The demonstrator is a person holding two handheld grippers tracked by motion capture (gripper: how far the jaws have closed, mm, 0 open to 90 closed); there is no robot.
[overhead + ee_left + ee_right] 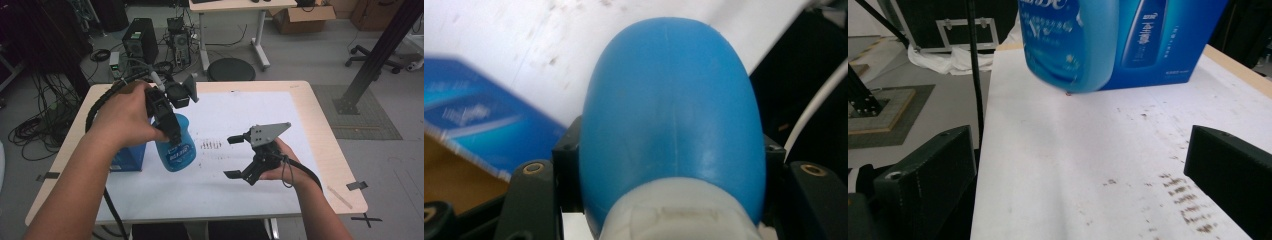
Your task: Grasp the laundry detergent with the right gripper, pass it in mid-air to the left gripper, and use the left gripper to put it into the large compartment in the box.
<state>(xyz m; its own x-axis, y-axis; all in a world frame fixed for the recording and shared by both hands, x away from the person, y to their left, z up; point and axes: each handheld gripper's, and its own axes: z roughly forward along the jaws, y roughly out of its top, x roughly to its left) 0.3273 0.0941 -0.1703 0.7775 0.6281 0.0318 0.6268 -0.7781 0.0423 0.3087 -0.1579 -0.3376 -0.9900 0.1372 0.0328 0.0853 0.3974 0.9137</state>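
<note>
A translucent blue bottle [176, 150] with a white neck hangs from my left gripper [172, 132], which is shut on its upper part. In the left gripper view the bottle [671, 110] bulges between the two jaws of that gripper [669, 175]. Behind it a blue carton [127, 157] stands on the white paper [240, 185]. My right gripper [234, 156] is open right of the bottle, low over the paper, with nothing between its jaws. The right gripper [1083, 185] looks at the bottle [1068, 45] and the carton [1158, 40]. I cannot tell whether the bottle's base touches the paper.
Dark specks [211, 145] mark the paper between the bottle and the right gripper. The wooden table [330, 150] ends just past the paper on all sides. On the floor beyond are computer towers [140, 42], cables and a round black stool [231, 69].
</note>
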